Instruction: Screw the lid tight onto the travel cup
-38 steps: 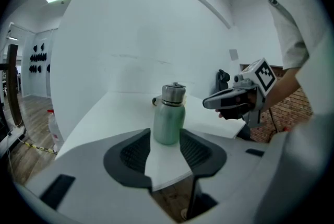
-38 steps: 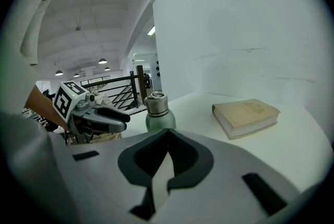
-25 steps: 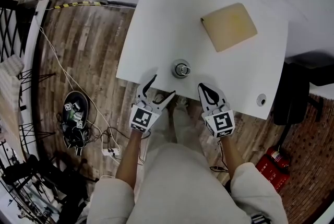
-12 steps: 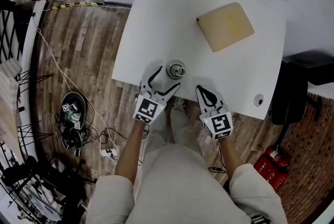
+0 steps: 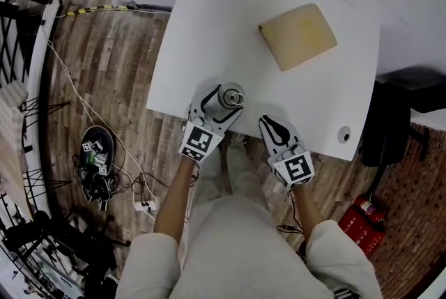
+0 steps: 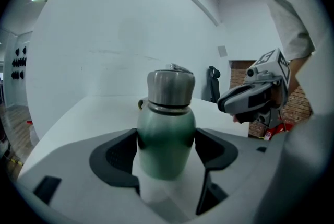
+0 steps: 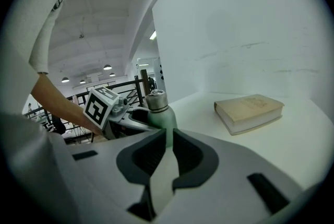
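Left gripper view shows the travel cup (image 6: pixel 166 134) standing upright on the white bench (image 5: pixel 279 102), near its front edge: a rounded body in matte green, narrowing at the shoulder to a brushed steel lid (image 6: pixel 170 87) with a domed top and a small fitting on its crown. The left tool (image 5: pixel 220 104) has its 2 dark, ribbed jaws spread to the width of the green body, 1 on each side, and the pads look to lie against it, though how firmly they press is hard to judge from here. In the right gripper view the right tool (image 7: pixel 166 152) is closed down to a narrow slit and holds nothing; the cup shows beyond that slit, not within it. From the head view this tool hangs at the bench's front edge, just beside the cup and apart from it. A thick tan book (image 5: pixel 297 35) with a plain cover lies flat further back on the bench, well apart from the cup. Below the bench runs a floor (image 5: pixel 111 60) of grey-brown wooden planks.
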Demonstrator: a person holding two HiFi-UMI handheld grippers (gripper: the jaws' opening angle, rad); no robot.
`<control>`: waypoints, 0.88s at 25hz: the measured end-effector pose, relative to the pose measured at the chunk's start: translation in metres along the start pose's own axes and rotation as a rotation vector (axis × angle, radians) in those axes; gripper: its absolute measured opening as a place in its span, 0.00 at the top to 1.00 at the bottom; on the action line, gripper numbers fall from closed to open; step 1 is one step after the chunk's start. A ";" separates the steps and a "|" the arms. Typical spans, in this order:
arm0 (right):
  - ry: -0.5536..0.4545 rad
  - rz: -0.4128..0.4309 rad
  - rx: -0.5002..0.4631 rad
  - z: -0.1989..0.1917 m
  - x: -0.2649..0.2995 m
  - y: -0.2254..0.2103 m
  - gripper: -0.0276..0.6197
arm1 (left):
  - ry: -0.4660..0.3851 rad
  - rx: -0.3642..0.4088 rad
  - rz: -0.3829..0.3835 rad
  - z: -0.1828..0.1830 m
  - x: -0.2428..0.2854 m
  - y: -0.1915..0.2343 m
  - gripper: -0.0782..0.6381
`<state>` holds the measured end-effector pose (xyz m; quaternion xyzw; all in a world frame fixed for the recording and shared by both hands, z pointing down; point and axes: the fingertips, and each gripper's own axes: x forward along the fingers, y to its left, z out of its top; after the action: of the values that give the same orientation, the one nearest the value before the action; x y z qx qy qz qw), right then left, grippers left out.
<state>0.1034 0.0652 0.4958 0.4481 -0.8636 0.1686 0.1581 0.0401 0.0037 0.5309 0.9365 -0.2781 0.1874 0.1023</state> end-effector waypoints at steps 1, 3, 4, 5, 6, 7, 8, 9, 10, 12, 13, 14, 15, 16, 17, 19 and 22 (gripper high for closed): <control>-0.015 0.025 0.006 0.001 0.001 0.002 0.88 | -0.004 0.000 -0.001 0.001 0.000 0.001 0.41; -0.037 0.078 0.013 0.004 0.004 0.006 0.70 | -0.009 0.001 -0.004 0.001 0.000 0.002 0.41; -0.044 0.100 0.010 0.005 0.006 0.007 0.61 | -0.010 0.002 -0.007 0.001 0.001 0.003 0.41; -0.050 0.116 0.002 0.006 0.008 0.007 0.54 | -0.011 0.002 -0.011 0.001 0.001 0.002 0.41; -0.053 0.127 -0.011 0.008 0.009 0.007 0.47 | -0.012 0.002 -0.015 0.000 0.001 0.002 0.41; -0.054 0.136 -0.026 0.009 0.010 0.007 0.39 | -0.015 0.003 -0.020 0.000 0.001 0.001 0.41; -0.052 0.145 -0.042 0.011 0.011 0.007 0.37 | -0.018 0.005 -0.026 0.000 0.001 -0.001 0.41; -0.052 0.156 -0.057 0.012 0.011 0.007 0.35 | -0.020 0.007 -0.031 0.001 0.000 -0.002 0.42; -0.054 0.169 -0.067 0.014 0.013 0.007 0.35 | -0.023 0.009 -0.036 0.000 0.000 -0.002 0.42; -0.067 0.192 -0.072 0.021 0.018 0.008 0.35 | -0.026 0.013 -0.045 -0.001 0.000 -0.002 0.42; -0.072 0.200 -0.067 0.024 0.022 0.009 0.35 | -0.027 0.015 -0.049 -0.001 0.001 -0.001 0.42; -0.077 0.207 -0.064 0.028 0.026 0.009 0.35 | -0.028 0.018 -0.053 -0.001 0.001 0.001 0.42; -0.081 0.217 -0.067 0.030 0.030 0.010 0.36 | -0.028 0.019 -0.055 -0.002 0.001 0.002 0.42; -0.084 0.231 -0.078 0.032 0.034 0.011 0.36 | -0.029 0.019 -0.057 -0.002 0.001 0.002 0.42; -0.086 0.249 -0.093 0.034 0.037 0.013 0.38 | -0.031 0.018 -0.059 -0.002 0.001 0.002 0.42; -0.086 0.290 -0.126 0.038 0.043 0.019 0.39 | -0.032 0.020 -0.062 -0.002 0.000 0.002 0.42; -0.091 0.345 -0.160 0.049 0.053 0.025 0.41 | -0.033 0.026 -0.067 -0.001 -0.001 0.002 0.42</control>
<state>0.0474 0.0195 0.4702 0.2867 -0.9444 0.1036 0.1230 0.0383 0.0028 0.5319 0.9495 -0.2460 0.1718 0.0918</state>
